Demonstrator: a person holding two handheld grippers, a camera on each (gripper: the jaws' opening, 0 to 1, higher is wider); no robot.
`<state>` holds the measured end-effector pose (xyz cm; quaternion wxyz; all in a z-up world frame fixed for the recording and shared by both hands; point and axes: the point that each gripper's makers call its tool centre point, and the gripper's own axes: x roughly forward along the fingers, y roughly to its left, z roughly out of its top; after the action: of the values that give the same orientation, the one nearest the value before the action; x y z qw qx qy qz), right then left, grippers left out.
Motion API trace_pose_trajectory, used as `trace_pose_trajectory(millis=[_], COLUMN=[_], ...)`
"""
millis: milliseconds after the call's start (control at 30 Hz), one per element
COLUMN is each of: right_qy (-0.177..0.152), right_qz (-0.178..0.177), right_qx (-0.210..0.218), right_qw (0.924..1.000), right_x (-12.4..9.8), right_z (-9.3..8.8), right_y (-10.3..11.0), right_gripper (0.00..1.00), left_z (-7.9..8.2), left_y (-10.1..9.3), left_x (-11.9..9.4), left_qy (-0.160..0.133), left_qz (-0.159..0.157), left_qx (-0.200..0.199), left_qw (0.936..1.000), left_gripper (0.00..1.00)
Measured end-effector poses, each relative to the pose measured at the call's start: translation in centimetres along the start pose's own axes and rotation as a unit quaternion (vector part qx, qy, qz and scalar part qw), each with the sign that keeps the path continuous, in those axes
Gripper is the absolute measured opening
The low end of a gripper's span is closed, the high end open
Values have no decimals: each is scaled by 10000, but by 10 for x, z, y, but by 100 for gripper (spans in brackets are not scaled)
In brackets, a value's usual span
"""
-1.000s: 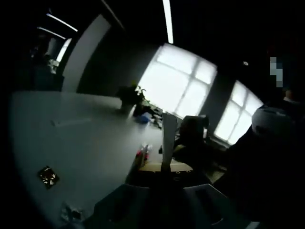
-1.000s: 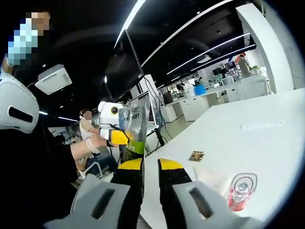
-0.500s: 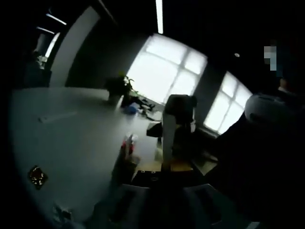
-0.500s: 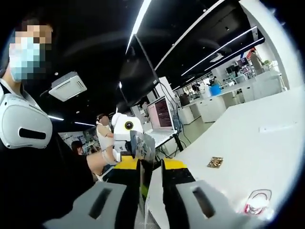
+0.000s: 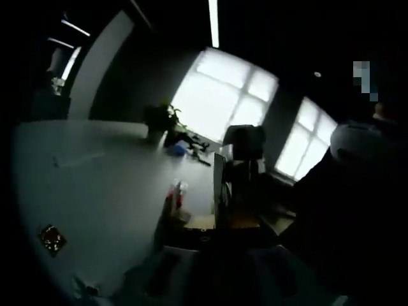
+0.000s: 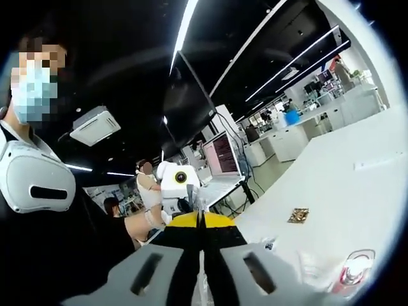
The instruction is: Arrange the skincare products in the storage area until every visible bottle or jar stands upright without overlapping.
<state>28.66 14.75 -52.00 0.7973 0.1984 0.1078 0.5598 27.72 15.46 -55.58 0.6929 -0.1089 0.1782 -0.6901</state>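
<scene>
L gripper (image 5: 220,228) hangs off the near edge of the table (image 5: 95,172); too dark, can't tell if its jaws grip. On the table: gold sachet (image 5: 51,239), then small red-topped bottle (image 5: 173,194) upright nr that edge. Flat pouch (image 5: 218,188) is up in the air just off the edge, edge-on. R gripper (image 6: 201,220), open 1 s ago w/ the pouch between its jaws, is now clamped on it. Prob. a handover L→R, so the pouch isn't stood on the table yet.
</scene>
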Motion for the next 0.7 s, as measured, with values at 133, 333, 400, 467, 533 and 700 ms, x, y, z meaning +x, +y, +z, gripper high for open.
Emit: trace_pose_trajectory(millis=[133, 333, 400, 467, 533, 700], right_qy=[270, 297, 306, 331, 293, 244], right_qz=[-46, 85, 82, 64, 77, 65], right_qx=[-162, -102, -97, -143, -89, -69], right_qw=[9995, 9995, 9994, 9993, 9995, 9997], right_x=[0, 3, 5, 5, 5, 3], right_z=[-8, -13, -14, -15, -14, -13], right_y=[0, 5, 5, 4, 4, 3], right_gripper=[0, 0, 0, 0, 0, 1], left_z=[11, 30, 29, 27, 25, 24], left_y=[3, -1, -2, -4, -3, -4], left_x=[-5, -10, -8, -5, -3, -1], left_qy=[-223, -366, -242, -186, -144, -63], left_qz=[108, 63, 30, 10, -31, -129], left_qx=[-35, 118, 182, 218, 208, 90], left_qw=[9997, 9992, 9995, 9996, 9997, 9999], left_gripper=[7, 10, 1, 2, 1, 0])
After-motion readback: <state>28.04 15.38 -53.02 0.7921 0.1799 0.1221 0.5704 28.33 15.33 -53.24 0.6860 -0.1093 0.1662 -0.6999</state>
